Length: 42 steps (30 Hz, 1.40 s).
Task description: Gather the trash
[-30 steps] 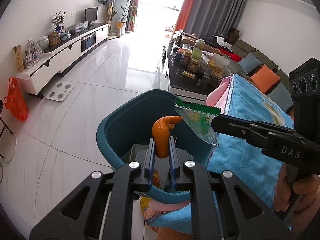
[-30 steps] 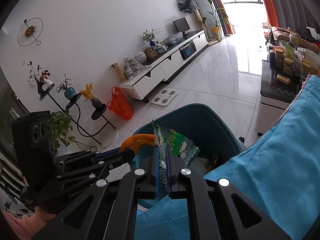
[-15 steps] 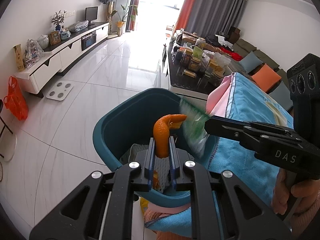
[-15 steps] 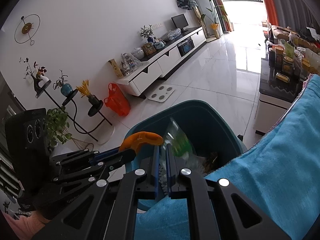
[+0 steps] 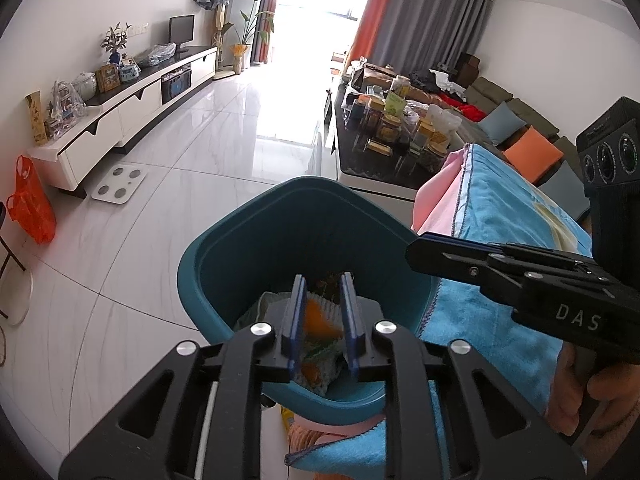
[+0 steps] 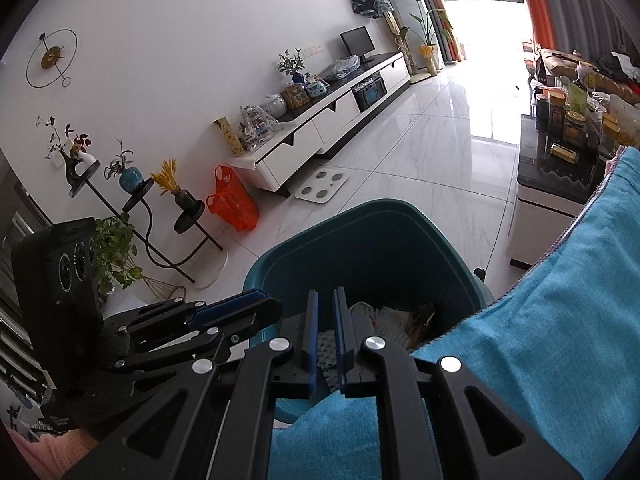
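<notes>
Left wrist view: the left claw (image 5: 323,316) hangs over the teal bin (image 5: 224,248), its jaws opening with nothing pressed between the pads; the orange peel (image 5: 316,318) appears blurred in the gap, apparently dropping onto the litter in the bin. The right claw (image 5: 418,249) reaches in from the right, jaws nearly together and empty, above the blue towel (image 5: 500,216) on the worktop. Right wrist view: the right claw (image 6: 325,334) shows a narrow gap holding nothing, aimed into the bin (image 6: 360,216), where a white netted wrapper (image 6: 384,318) and darker scraps lie; the left claw (image 6: 264,306) is seen edge-on at the left. Risk: a peel released near the rim could glance off and land on the floor. Hidden: the bin floor beneath both claws, and the snack packet, which cannot be identified among the scraps.
</notes>
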{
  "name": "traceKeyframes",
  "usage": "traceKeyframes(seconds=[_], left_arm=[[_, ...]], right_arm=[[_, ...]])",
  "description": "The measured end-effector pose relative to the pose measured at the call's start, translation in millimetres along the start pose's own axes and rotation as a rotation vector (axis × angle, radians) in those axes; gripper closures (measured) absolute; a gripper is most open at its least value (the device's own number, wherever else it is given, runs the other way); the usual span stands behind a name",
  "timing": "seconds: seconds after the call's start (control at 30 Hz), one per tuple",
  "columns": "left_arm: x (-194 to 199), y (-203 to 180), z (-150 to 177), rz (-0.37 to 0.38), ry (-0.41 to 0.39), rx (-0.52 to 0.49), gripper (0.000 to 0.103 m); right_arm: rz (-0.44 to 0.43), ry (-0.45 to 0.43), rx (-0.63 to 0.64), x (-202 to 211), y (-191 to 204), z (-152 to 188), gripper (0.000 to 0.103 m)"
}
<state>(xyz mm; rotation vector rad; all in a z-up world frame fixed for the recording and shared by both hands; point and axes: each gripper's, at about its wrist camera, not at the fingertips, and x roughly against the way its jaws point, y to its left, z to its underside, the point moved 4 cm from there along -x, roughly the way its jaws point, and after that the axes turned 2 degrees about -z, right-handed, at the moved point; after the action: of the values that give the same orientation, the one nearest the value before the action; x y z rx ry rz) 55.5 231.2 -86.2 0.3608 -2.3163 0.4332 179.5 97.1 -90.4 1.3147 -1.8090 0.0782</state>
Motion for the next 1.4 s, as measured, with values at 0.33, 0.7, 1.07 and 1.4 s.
traceKeyframes(seconds=[0.33, 0.7, 1.07, 1.4], left_arm=[[9.0, -0.7, 1.0, -0.015, -0.038, -0.019, 0.059], [38.2, -7.9, 9.6, -0.026, -0.125, -0.055, 0.013], [73.1, -41.8, 28.2, 0.030, -0.236, -0.084, 0.006], [89.2, -111.8, 46.8, 0.102, -0.320, -0.173, 0.006]], right_arm=[[-0.007, -0.015, -0.013, 7.1, -2.8, 6.5, 0.083], [-0.008, -0.080, 0.009, 43.1, 0.0, 24.1, 0.048], [0.076, -0.215, 0.016, 116.3, -3.3, 66.7, 0.022], [0.330, -0.403, -0.103, 227.7, -47.7, 134.7, 0.010]])
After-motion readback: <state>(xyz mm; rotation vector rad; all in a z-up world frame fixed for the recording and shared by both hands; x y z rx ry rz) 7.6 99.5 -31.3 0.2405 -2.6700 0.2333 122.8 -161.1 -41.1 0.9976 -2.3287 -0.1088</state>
